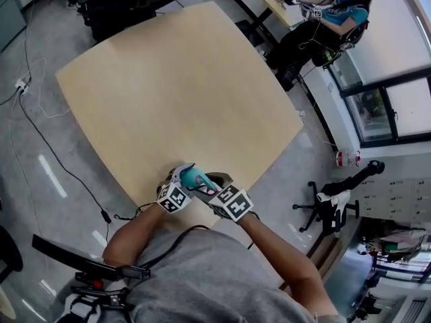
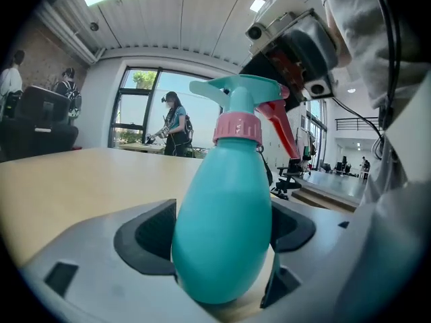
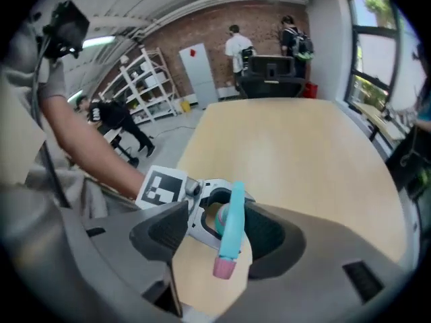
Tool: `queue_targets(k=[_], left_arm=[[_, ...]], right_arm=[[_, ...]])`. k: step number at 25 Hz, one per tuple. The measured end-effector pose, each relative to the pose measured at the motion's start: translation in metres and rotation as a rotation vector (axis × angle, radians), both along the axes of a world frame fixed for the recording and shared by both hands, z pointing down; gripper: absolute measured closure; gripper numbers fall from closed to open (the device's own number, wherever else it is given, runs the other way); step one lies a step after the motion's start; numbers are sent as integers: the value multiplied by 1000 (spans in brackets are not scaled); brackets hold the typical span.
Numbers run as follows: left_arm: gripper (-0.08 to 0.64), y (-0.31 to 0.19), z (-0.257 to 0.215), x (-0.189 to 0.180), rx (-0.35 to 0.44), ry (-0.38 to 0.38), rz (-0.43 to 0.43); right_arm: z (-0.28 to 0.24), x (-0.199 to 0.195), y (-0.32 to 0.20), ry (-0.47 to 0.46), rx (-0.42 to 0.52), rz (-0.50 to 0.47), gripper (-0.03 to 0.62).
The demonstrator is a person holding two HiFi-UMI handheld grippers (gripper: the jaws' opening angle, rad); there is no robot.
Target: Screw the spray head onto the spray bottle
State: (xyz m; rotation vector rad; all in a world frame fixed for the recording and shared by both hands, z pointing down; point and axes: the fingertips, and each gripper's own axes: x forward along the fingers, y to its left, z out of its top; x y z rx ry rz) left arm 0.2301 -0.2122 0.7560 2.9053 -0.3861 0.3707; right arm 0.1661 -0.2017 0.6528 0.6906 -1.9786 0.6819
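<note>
A teal spray bottle [image 2: 225, 234] stands upright near the front edge of the wooden table [image 1: 175, 86]. It carries a pink collar [image 2: 238, 128], a teal spray head [image 2: 242, 89] and a red trigger [image 2: 276, 113]. My left gripper [image 2: 219, 233] is shut on the bottle's belly, both pads against it. My right gripper [image 3: 215, 237] points steeply down over the top, jaws open. The spray head [image 3: 232, 227] and its pink nozzle [image 3: 224, 268] lie between them, with a gap to the left pad. In the head view the bottle [image 1: 196, 178] shows between the two marker cubes.
The table edge runs just under my hands. A person [image 1: 330, 15] works at another desk at the back right. Office chairs stand at the far side [image 1: 128, 5] and on the right [image 1: 333, 204]. A cable [image 1: 40, 113] trails over the floor on the left.
</note>
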Motion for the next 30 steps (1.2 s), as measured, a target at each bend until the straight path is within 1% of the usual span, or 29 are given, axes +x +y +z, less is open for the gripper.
queue_targets(k=[3,4,5,6,7,8,9,10,11,12,14,16,18,19,20,21,23,24,25,26,27,30], left_arm=[[176,4,2,0,-16,11,82],[176,5,2,0,-19,12,115],[176,6,2,-1,-22,13,147],[176,7,3,-2,-25,12,177],[176,8,3,-3,-28,11,203],[176,8,3,-4,-31,11,224],[175,8,3,-4,-34,10,240],[175,8,3,-5,-37,10,252],[175,8,3,-4,-40,9,261],[175,8,4,-4,-42,7,268],[175,8,5,-3,-44,4,276],[175,6,5,-2,-46,3,278],[175,6,5,-2,-49,4,278],[175,7,5,-1,-51,4,278],[175,7,5,-1,-52,5,277],[175,8,5,-1,-53,7,274],[175,8,3,-1,-53,13,269],[175,8,3,-1,-52,15,266],[174,9,2,-1,-50,18,263],[175,9,2,-1,-49,21,257],[175,10,1,-1,-48,24,248],[174,12,-1,-2,-35,28,197]], right_arm=[[-47,-5,-2,-33,77,-279,351],[-61,-3,-6,-11,119,-391,351],[-70,1,-10,48,174,-527,351],[-74,9,-14,148,231,-695,351],[-70,17,-16,274,279,-890,351],[-61,26,-15,397,309,-1090,351],[-49,33,-11,484,323,-1265,351],[-36,34,-5,521,330,-1395,351],[-25,31,2,519,342,-1479,351],[-16,25,8,500,362,-1532,351],[0,15,15,472,400,-1600,351],[15,12,17,467,407,-1642,351],[27,8,18,450,411,-1650,353],[32,5,18,437,409,-1629,358],[34,1,17,422,402,-1587,412],[34,-3,16,409,384,-1529,457],[33,-6,13,385,326,-1386,459],[33,-6,11,370,290,-1295,459],[32,-6,8,348,249,-1183,459],[33,-6,6,320,202,-1048,459],[34,-5,3,292,153,-891,459],[34,0,-3,243,33,-354,459]])
